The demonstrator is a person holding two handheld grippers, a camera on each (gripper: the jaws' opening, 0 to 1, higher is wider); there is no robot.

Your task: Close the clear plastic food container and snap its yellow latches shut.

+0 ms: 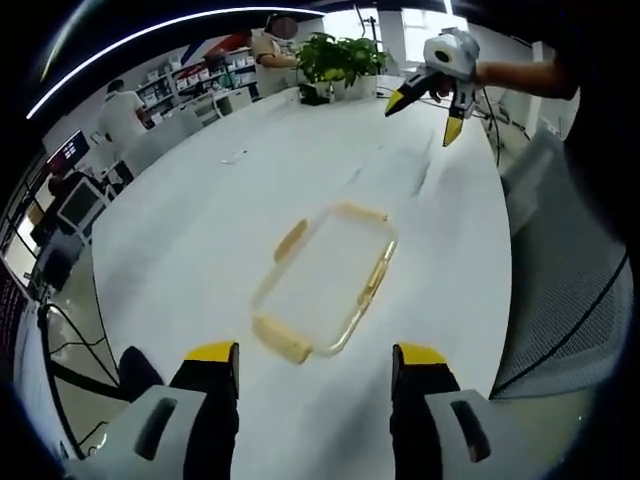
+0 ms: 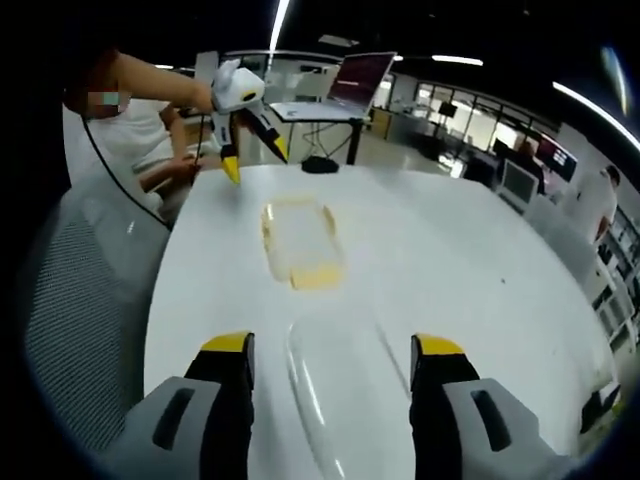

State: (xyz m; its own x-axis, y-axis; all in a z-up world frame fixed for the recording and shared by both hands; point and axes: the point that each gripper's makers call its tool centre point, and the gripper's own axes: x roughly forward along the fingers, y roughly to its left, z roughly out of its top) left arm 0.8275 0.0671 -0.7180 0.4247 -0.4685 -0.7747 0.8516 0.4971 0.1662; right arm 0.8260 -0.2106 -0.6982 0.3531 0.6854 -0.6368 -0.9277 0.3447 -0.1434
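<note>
Left gripper jaws spread wide, holding nothing, hovering over the near edge of the white table. Right gripper also wide and empty, above the table's opposite edge; seen in left gripper view up at the far side. Clear container with yellow latches sits mid-table between both grippers, touching neither. Potted plant far end. Laptop beyond table.

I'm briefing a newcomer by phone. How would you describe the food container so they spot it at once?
On the big white table, look near the middle, between the two grippers. The container is a flat, clear plastic rectangle with rounded corners. Its yellow latches along the edges set it apart from the bare white surface around it.
</note>
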